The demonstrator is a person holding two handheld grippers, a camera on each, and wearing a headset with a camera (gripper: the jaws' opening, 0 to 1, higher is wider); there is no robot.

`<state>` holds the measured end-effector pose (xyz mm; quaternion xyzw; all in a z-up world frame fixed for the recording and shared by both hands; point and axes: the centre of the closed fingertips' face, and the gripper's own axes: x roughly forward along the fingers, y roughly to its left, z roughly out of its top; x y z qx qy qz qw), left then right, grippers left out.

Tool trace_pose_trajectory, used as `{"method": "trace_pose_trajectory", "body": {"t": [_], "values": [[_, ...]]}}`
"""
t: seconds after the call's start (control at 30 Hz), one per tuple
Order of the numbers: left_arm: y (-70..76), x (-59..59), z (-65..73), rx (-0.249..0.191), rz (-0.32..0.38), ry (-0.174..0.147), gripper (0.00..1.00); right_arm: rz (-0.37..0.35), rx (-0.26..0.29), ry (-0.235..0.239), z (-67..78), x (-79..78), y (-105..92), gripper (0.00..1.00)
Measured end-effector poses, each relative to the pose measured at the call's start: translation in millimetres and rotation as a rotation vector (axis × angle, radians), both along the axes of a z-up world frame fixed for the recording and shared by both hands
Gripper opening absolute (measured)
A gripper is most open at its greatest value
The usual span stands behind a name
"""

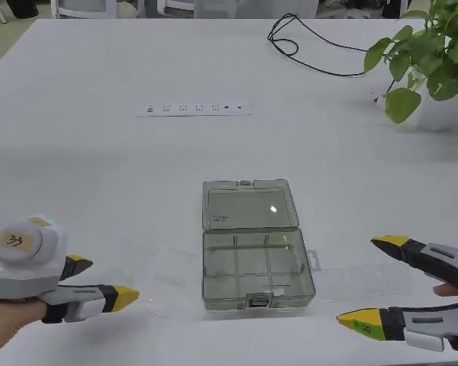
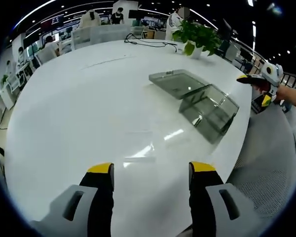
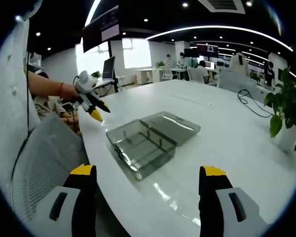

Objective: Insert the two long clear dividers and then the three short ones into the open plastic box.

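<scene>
Left tongs (image 1: 101, 280) hang released and empty over the desk's (image 1: 99, 168) near edge. Right tongs (image 1: 370, 280) gape wide too, nothing held. The open plastic box (image 1: 229, 293) sits between them near that edge, lid laid flat behind it. Clear dividers (image 2: 138, 140) lie flat on the desk beside the box.

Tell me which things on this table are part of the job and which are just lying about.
Job: open plastic box; clear dividers lying flat beside it; left gripper and right gripper, both open.
Lying about: power strip; black cable; potted plant.
</scene>
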<state>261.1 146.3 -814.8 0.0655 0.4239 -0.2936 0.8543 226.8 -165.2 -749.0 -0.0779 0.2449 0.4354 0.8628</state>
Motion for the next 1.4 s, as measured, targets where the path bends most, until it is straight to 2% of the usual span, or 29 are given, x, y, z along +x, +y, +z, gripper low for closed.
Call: {"method": "trace_pose_trajectory", "body": {"t": [0.1,0.17,0.23,0.47,0.5,0.57,0.7,0.77,0.93,1.23,1.4], "values": [[0.5,-0.7,-4.1,0.013,0.003,0.015,0.57,-0.001,0.004,0.002,-0.3,-0.3,1.4,0.86],[2.8,-2.0,-9.2,0.032,0.011,0.038,0.56,0.0,0.004,0.003,-0.6,-0.7,2.2,0.86],[3.9,-1.8,-12.8,0.05,0.005,0.04,0.54,-0.001,0.006,0.004,-0.7,-0.7,2.7,0.86],[9.7,-5.9,-25.0,0.105,0.017,0.103,0.5,-0.005,0.009,0.007,-3.4,0.4,0.5,0.86],[12.1,-7.2,-27.7,0.129,0.012,0.115,0.5,-0.005,0.01,0.007,-3.5,0.4,0.5,0.86],[12.2,-7.2,-29.2,0.149,-0.002,0.115,0.48,-0.007,0.011,0.008,-3.5,0.2,0.7,0.86],[13.6,-3.8,-29.0,0.157,0.006,0.121,0.45,-0.01,0.014,0.007,-3.2,0.0,1.0,0.85],[16.5,-2.9,-30.8,0.203,-0.017,0.121,0.42,-0.013,0.015,0.007,-3.1,-0.1,1.3,0.85],[17.1,-2.7,-31.0,0.257,-0.029,0.123,0.39,-0.015,0.02,0.006,-2.8,-0.7,3.0,0.85],[17.2,-2.1,-30.4,0.271,-0.015,0.161,0.38,-0.02,0.025,0.008,-2.6,-1.9,3.6,0.85],[19.0,-2.4,-31.1,0.286,-0.017,0.185,0.32,-0.022,0.026,0.007,-2.6,-2.1,2.4,0.85]]}}
